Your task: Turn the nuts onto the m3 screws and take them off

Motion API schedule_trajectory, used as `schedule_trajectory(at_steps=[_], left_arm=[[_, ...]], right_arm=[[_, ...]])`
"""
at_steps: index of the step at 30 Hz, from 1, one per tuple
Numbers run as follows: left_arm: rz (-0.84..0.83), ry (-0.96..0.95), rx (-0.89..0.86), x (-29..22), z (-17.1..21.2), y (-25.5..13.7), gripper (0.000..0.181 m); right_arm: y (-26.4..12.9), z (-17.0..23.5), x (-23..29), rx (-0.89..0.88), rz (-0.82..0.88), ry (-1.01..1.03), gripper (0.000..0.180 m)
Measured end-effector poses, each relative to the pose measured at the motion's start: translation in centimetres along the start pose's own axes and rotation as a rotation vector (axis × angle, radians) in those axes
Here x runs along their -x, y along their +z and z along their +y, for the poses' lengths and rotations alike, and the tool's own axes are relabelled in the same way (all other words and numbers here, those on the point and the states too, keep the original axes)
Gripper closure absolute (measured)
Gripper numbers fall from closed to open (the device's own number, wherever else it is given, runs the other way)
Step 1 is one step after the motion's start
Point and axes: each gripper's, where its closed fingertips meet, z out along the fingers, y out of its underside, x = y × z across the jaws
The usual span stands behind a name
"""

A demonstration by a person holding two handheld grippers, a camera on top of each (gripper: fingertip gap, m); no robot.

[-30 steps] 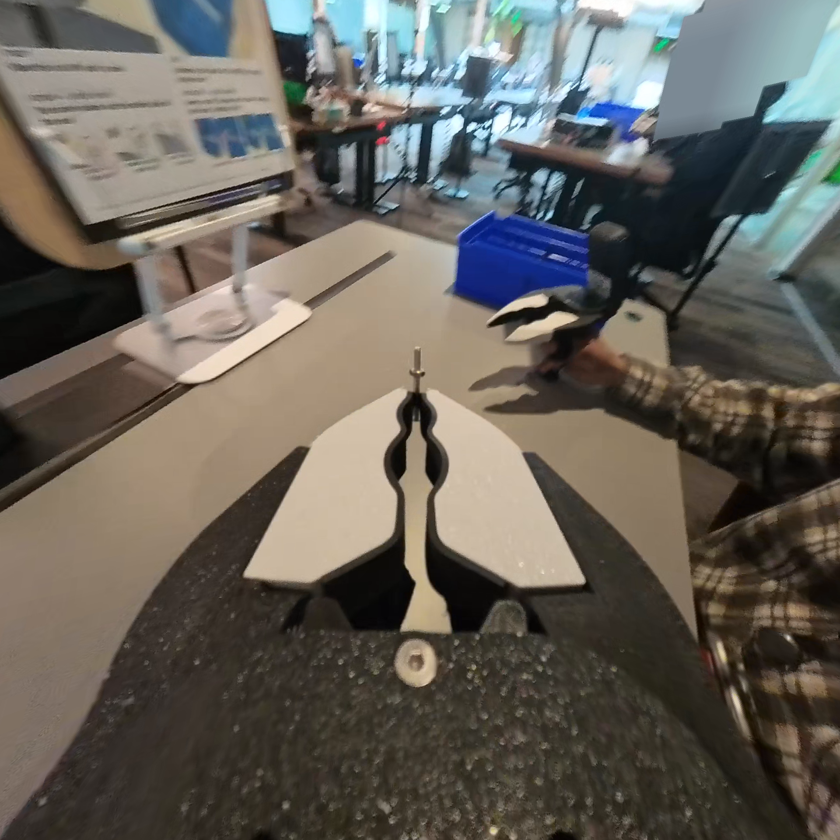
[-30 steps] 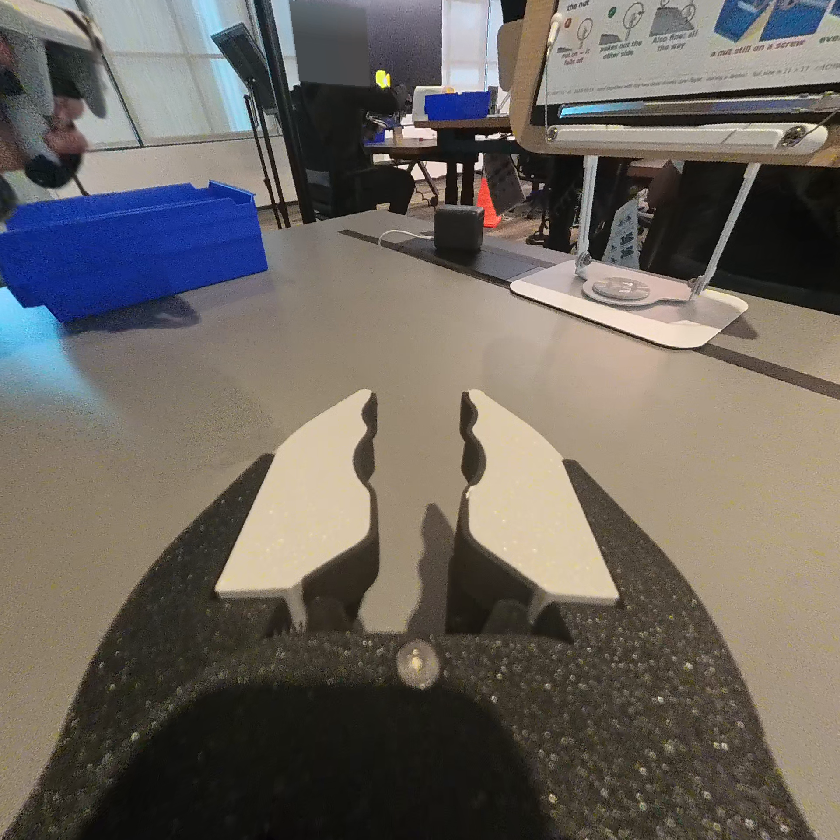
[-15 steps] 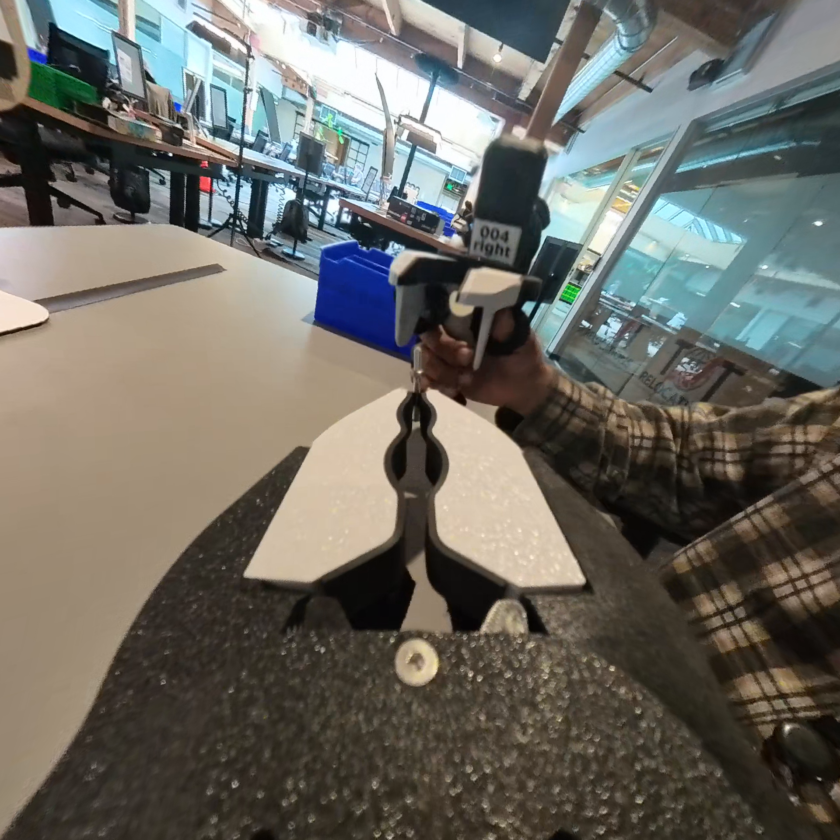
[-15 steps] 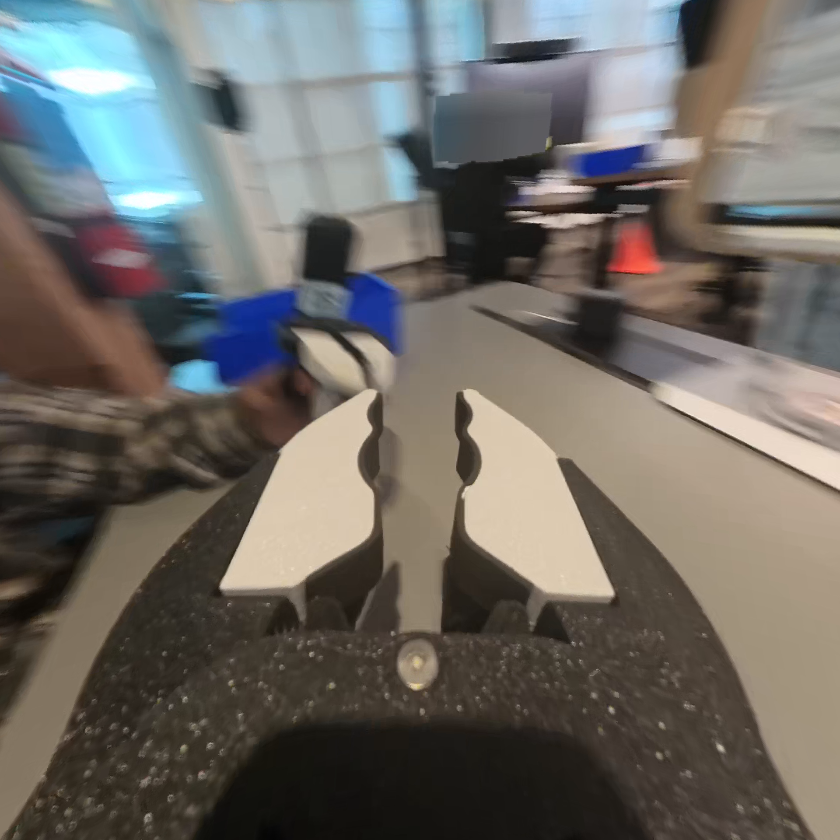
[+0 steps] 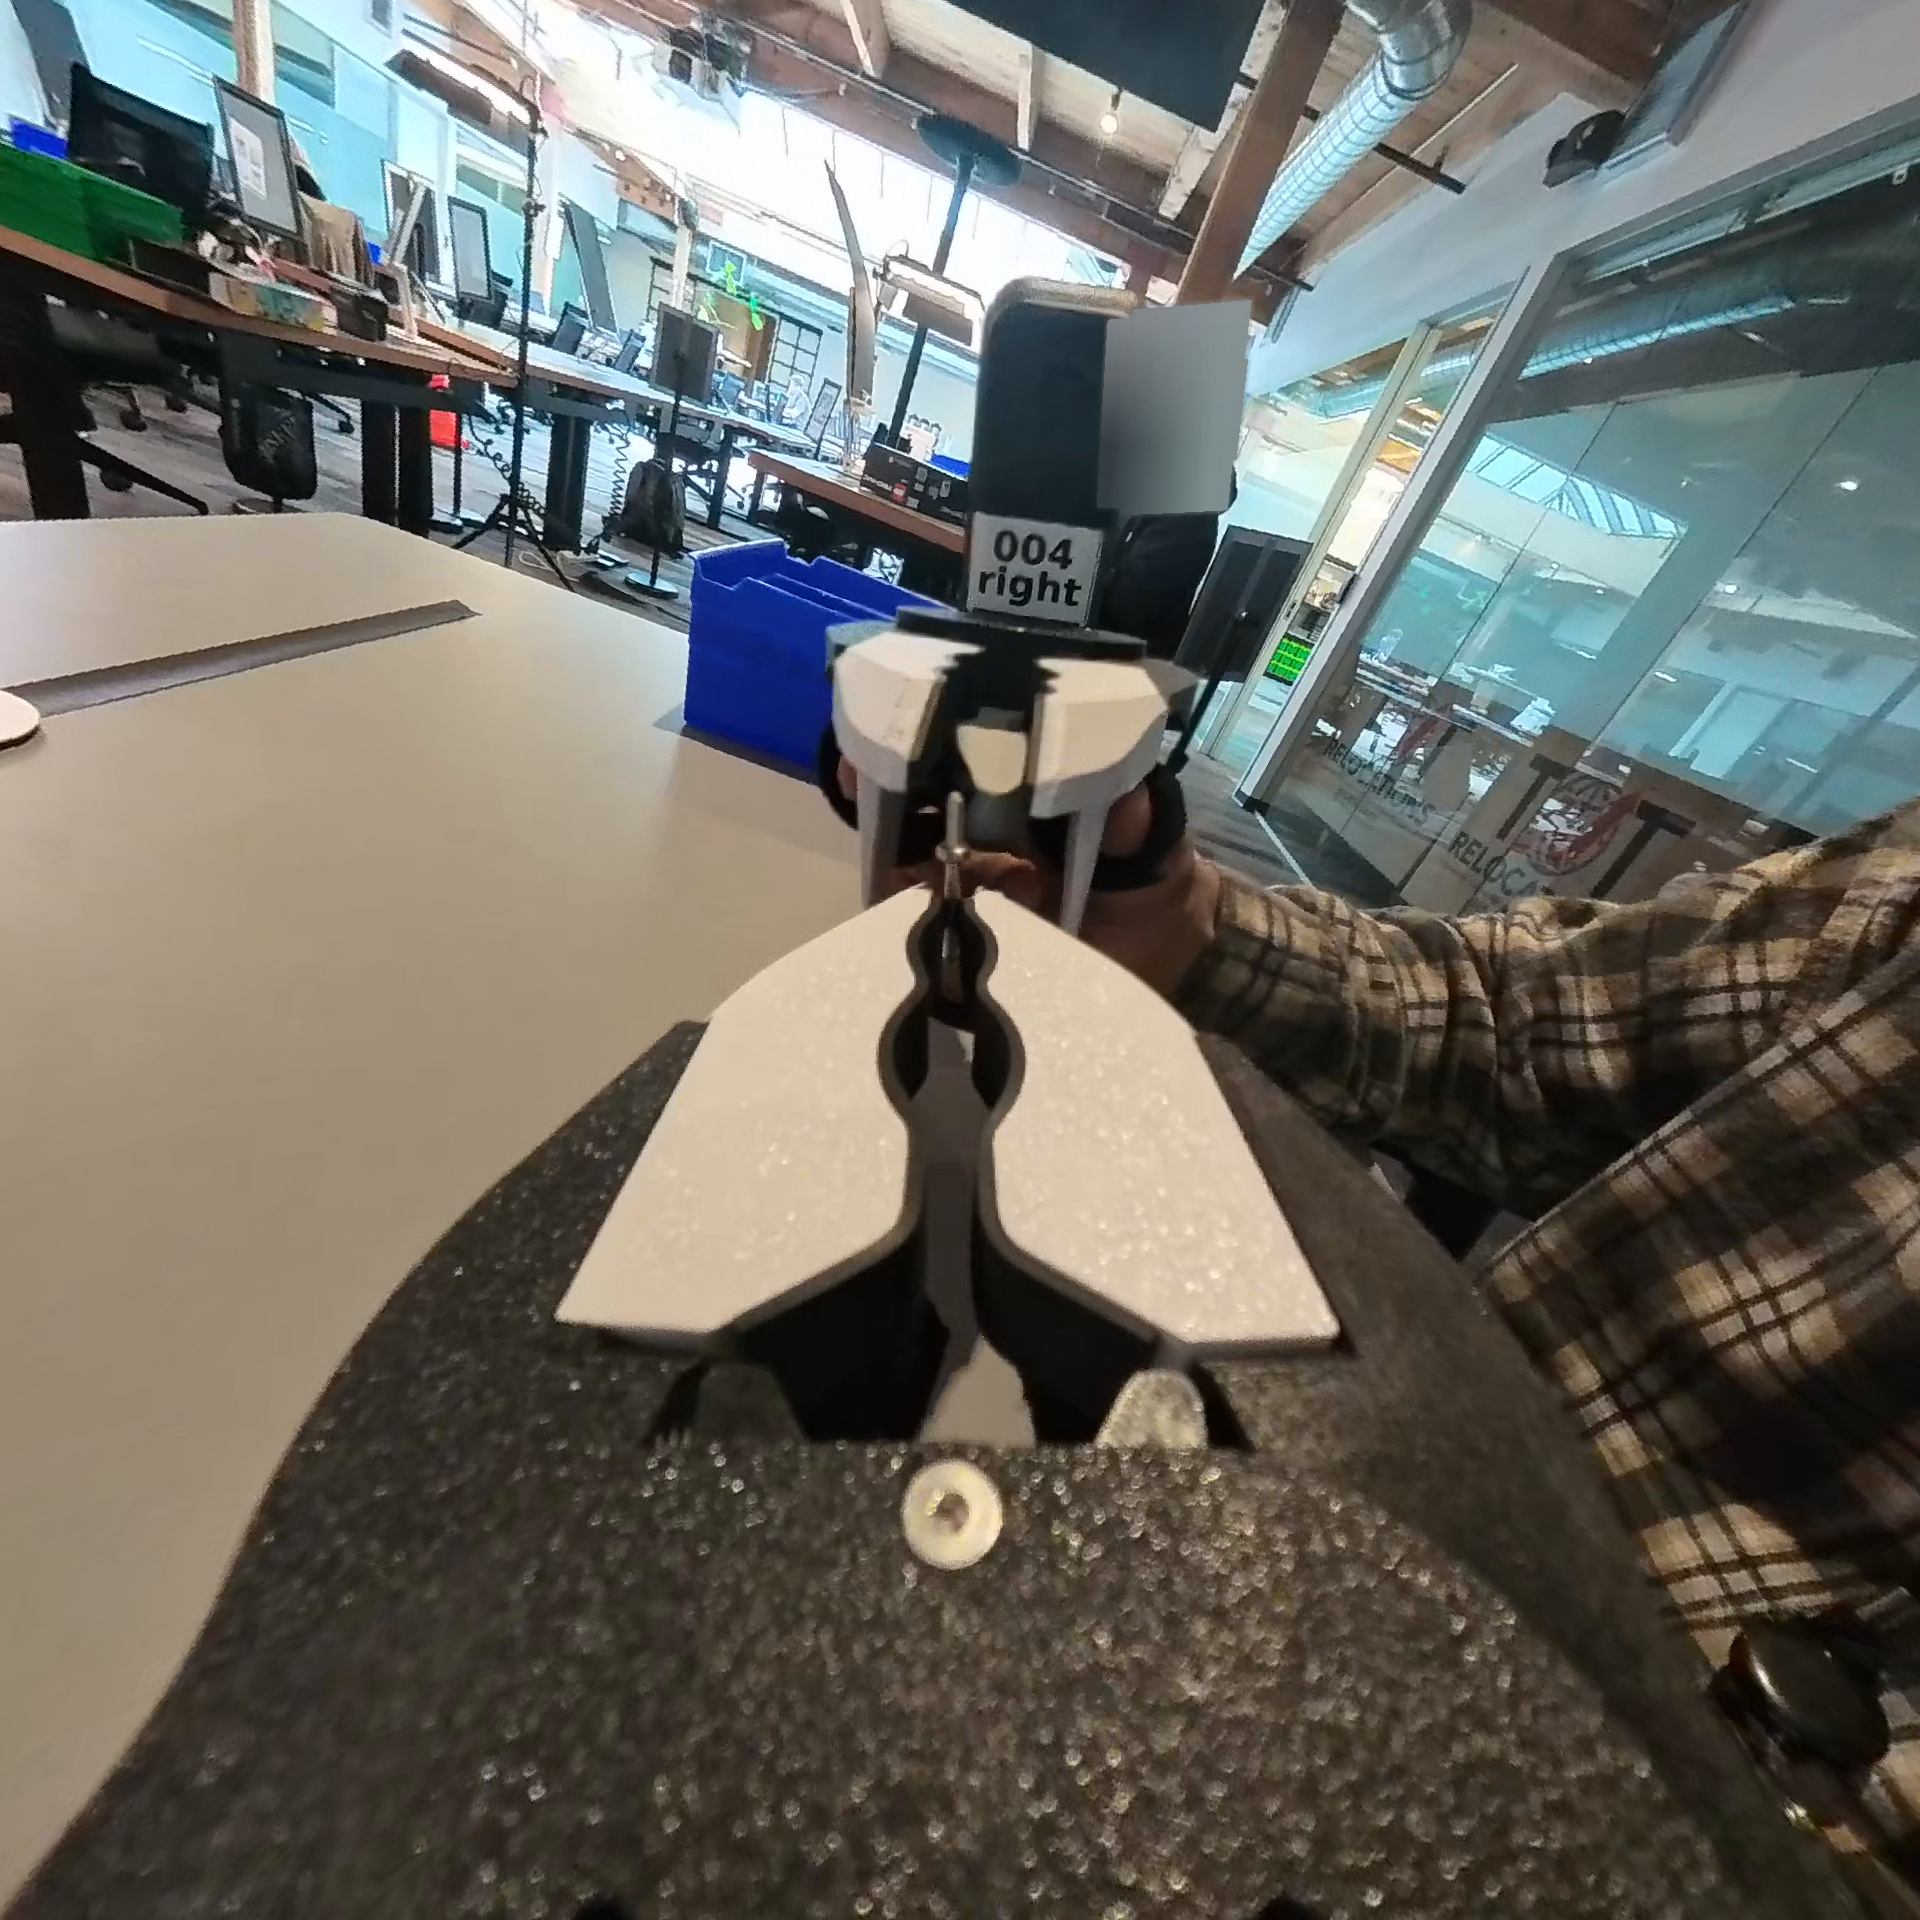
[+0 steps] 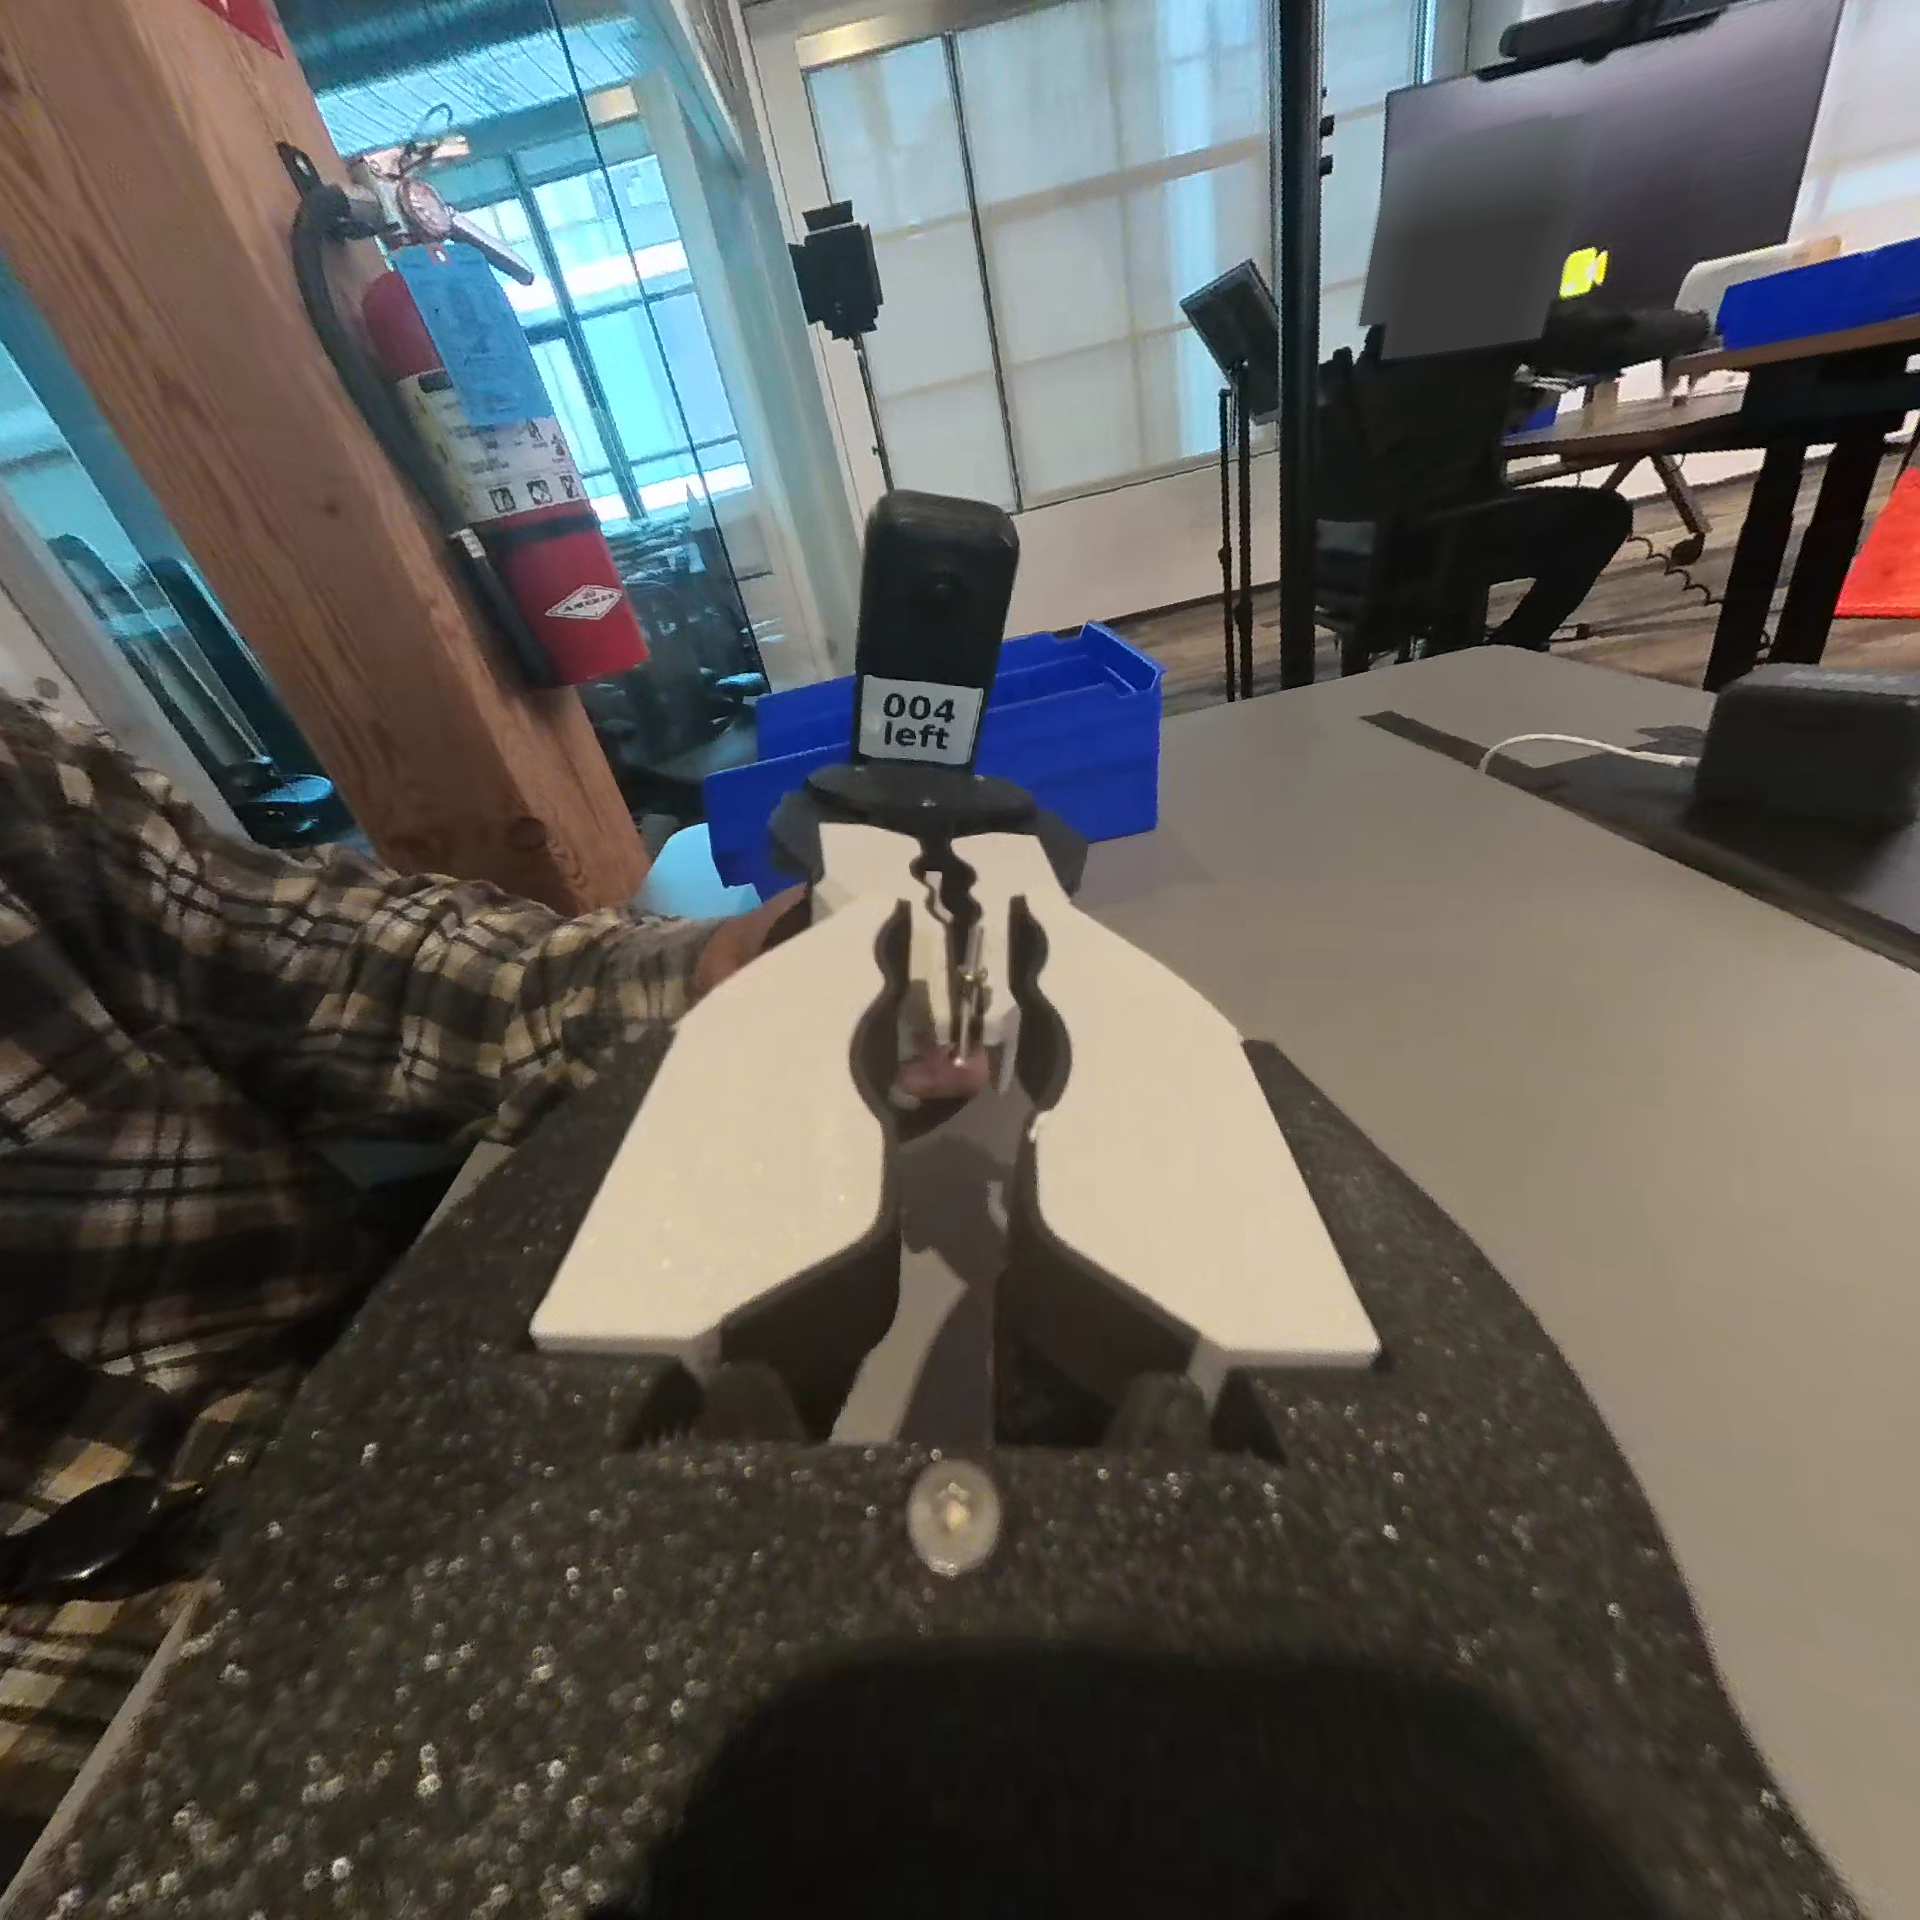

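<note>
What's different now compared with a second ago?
The right gripper has swung in from over the table to face the left gripper, its open fingers now around the screw. The left gripper stays shut on the screw, nut still on.

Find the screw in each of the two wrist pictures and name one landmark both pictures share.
Left wrist view: the screw sticks out past the shut left gripper, just above the picture's middle.
Right wrist view: the screw lies between the open right gripper's fingers, at centre.
Shared landmark: the blue bin.
</note>
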Motion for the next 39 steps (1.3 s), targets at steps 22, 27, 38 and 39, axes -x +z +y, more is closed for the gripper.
schedule_trajectory(at_steps=[22, 27, 38, 39], left_arm=[[0.033, 0.031, 0.061, -0.6, 1.1, 0.8, 0.159], [0.032, 0.075, 0.112, -1.0, 2.1, 1.5, 0.157], [0.048, 0.104, 0.082, -1.6, 1.4, 1.3, 0.169], [0.049, 0.104, 0.081, -1.6, 1.4, 1.3, 0.169]], right_arm=[[0.1, 0.8, 0.8, 0.058, -0.048, 0.021, 0.177], [-0.2, 0.5, 0.8, 0.045, -0.047, 0.029, 0.177], [-0.4, 0.7, 1.0, 0.063, -0.060, 0.032, 0.177], [-0.3, 0.7, 1.0, 0.061, -0.061, 0.034, 0.177]])
